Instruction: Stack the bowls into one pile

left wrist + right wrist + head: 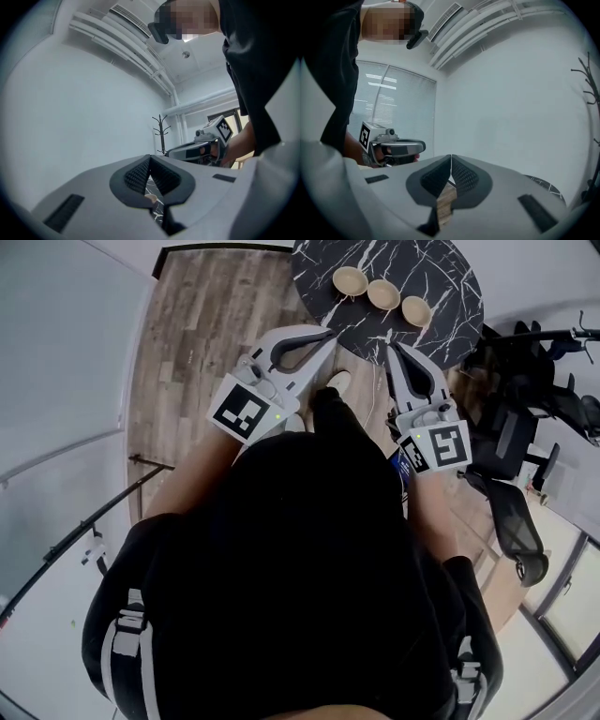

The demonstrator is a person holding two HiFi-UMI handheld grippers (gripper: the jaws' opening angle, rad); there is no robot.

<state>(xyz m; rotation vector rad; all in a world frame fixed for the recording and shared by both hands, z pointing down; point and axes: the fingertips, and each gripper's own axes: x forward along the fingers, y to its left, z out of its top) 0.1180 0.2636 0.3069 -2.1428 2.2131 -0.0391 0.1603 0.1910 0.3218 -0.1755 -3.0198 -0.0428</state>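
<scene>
Three tan bowls stand apart in a row on a round black marble table (441, 277): the left bowl (351, 281), the middle bowl (383, 294) and the right bowl (416, 310). My left gripper (330, 332) is shut and empty, its tips at the table's near edge, short of the bowls. My right gripper (390, 345) is also shut and empty, just at the table's near edge. In the left gripper view the jaws (150, 157) meet, with a bit of a bowl (151, 198) showing under them. In the right gripper view the jaws (451, 156) meet over wooden floor (445, 204).
Black office chairs (516, 427) crowd the right side of the table. A white wall panel (56, 352) runs along the left of the wooden floor (216, 324). A coat rack (161, 126) stands by the far wall. The person's shoe (337, 381) is just below the table.
</scene>
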